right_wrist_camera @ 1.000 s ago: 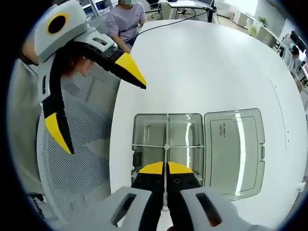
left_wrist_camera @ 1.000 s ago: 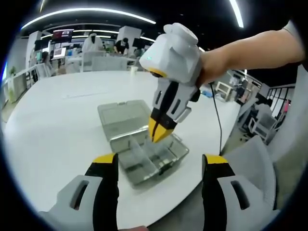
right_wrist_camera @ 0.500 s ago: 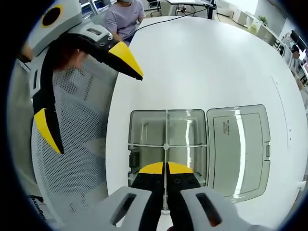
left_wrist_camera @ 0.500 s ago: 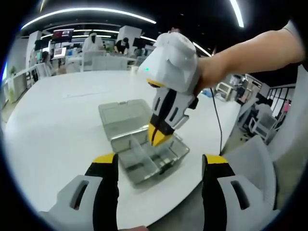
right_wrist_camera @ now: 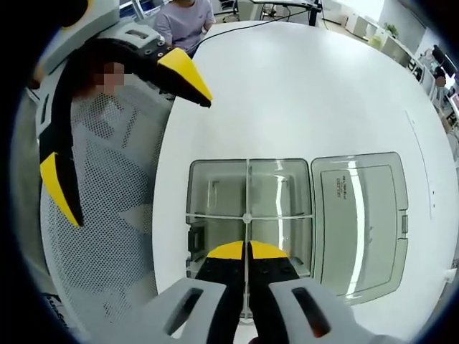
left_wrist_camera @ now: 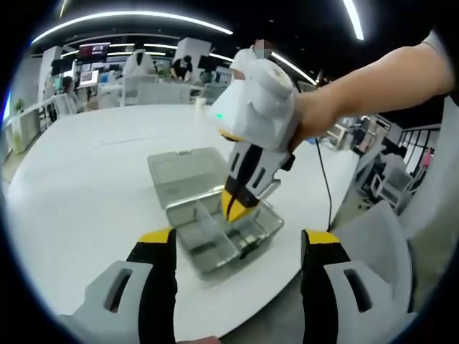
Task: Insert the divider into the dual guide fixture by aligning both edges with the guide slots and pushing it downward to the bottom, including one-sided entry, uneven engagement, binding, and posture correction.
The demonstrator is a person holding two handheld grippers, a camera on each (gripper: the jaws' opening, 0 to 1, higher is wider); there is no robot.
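The right gripper (right_wrist_camera: 247, 251) has its yellow-tipped fingers (right_wrist_camera: 228, 251) clenched on the top edge of a thin clear divider (right_wrist_camera: 247, 208), which stands on edge inside a clear plastic box (right_wrist_camera: 215, 188). Seen from the right gripper view, the divider runs straight away from the fingers down the middle of the box and meets a crosswise partition (right_wrist_camera: 215, 216) at a small centre joint, so the box reads as four compartments. Holding the divider from directly above like this lets the person press it straight down and keep both ends level in the wall slots; a grip off to one side would tend to tip it and make it bind.

The box's hinged lid (right_wrist_camera: 358, 215) lies open flat on the white tabletop (right_wrist_camera: 301, 93), out of the way of the insertion.

In the left gripper view the right gripper (left_wrist_camera: 237, 204) comes down steeply into the box (left_wrist_camera: 222, 229), its tips near the rim. That suggests the divider is well into its slots, though I cannot tell whether it has reached the bottom or whether both ends sit evenly.

The left gripper (left_wrist_camera: 237, 251) hangs back from the box with its fingers (left_wrist_camera: 158, 247) spread wide and empty, well apart from the work, probably kept ready to steady the box or correct a tilt. It also shows in the right gripper view (right_wrist_camera: 129, 132), above a mesh chair back (right_wrist_camera: 107, 236).
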